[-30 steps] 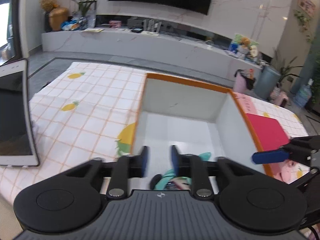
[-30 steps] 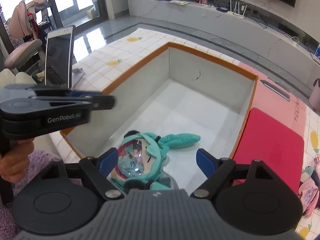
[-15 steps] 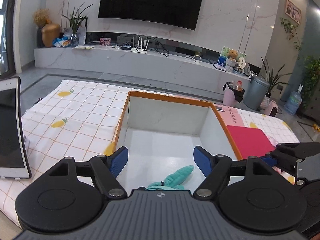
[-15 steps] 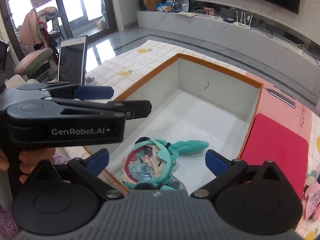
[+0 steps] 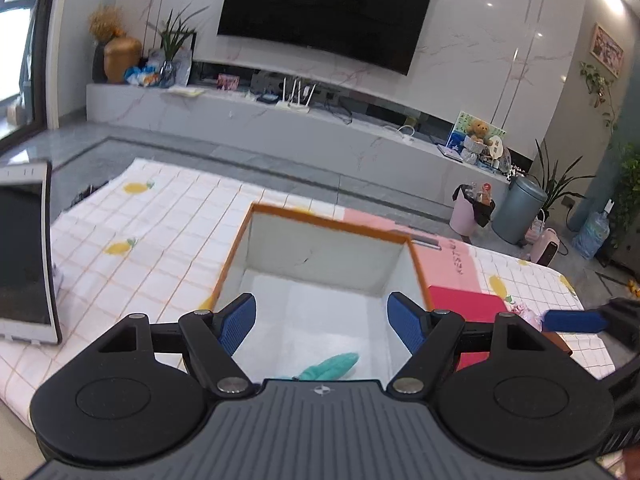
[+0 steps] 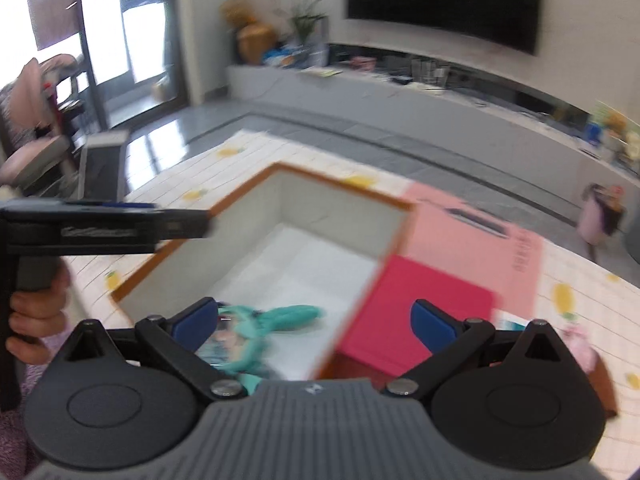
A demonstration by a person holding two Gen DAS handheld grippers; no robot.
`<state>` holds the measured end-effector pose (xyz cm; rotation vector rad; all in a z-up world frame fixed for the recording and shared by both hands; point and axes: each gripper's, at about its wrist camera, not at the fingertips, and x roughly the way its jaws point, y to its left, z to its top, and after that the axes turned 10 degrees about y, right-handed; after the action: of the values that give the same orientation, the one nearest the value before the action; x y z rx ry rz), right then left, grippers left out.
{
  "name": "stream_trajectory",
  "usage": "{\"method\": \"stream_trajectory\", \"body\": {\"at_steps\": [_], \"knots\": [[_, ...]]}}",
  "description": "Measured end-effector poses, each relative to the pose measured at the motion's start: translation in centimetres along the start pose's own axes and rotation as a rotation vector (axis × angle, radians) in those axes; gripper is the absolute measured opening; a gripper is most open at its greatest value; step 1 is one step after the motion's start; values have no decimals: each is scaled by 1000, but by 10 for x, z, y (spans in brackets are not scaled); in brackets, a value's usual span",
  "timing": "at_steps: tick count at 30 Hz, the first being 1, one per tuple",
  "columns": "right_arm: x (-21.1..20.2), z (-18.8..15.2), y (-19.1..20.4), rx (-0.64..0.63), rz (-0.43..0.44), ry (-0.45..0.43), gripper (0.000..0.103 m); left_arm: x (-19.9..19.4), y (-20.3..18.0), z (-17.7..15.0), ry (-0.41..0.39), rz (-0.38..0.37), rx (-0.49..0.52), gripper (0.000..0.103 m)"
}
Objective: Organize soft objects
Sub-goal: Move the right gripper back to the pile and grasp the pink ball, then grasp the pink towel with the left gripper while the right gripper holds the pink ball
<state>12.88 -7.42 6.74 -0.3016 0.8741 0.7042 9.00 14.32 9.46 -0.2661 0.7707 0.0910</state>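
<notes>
Left view: my left tongs [image 5: 322, 322] gape wide and empty above the box [image 5: 334, 220]; a second ago they were nearly closed over the doll [image 5: 330, 366], now only its teal tail shows on the box floor at the near edge. A tablet [image 5: 24, 258] stands left of the box, a red pad [image 5: 466, 304] right of it. Writing on the pink mat [image 5: 456, 254] is too small to read.

Right view, blurred: my right tongs [image 6: 314, 322] are fully spread, holding nothing. The doll lies in the box's near corner. My left tongs' side label is now unreadable.
</notes>
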Motion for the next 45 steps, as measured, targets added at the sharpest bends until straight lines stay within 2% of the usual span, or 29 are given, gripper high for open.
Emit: {"method": "stream_trajectory", "body": {"at_steps": [4, 6, 9, 11, 16, 22, 27, 34, 36, 40, 45], "knots": [[-33, -11, -50, 101, -75, -43, 100, 0, -28, 4, 6, -20, 35, 88], [-46, -21, -76, 147, -172, -70, 100, 2, -45, 5, 17, -36, 58, 89], [-60, -37, -108, 198, -367, -96, 100, 7, -79, 1, 22, -48, 138, 89], [-68, -47, -130, 248, -409, -95, 101, 13, -104, -2, 40, -75, 183, 89], [-79, -78, -176, 379, -390, -87, 101, 34, -161, -17, 67, -121, 287, 89], [-53, -118, -210, 461, -292, 118, 100, 64, -203, -43, 111, -158, 408, 89], [-23, -145, -218, 446, -238, 261, 100, 84, -225, -64, 117, -129, 468, 89], [18, -153, -221, 458, -168, 368, 99, 94, -234, -84, 84, -162, 545, 89], [31, -155, -222, 455, -183, 414, 92, 94, -233, -84, 81, -174, 540, 89], [50, -160, -223, 459, -191, 482, 70, 94, -228, -82, 70, -194, 534, 89], [51, -160, -223, 453, -195, 463, 52, 92, -224, -80, 46, -193, 541, 89]]}}
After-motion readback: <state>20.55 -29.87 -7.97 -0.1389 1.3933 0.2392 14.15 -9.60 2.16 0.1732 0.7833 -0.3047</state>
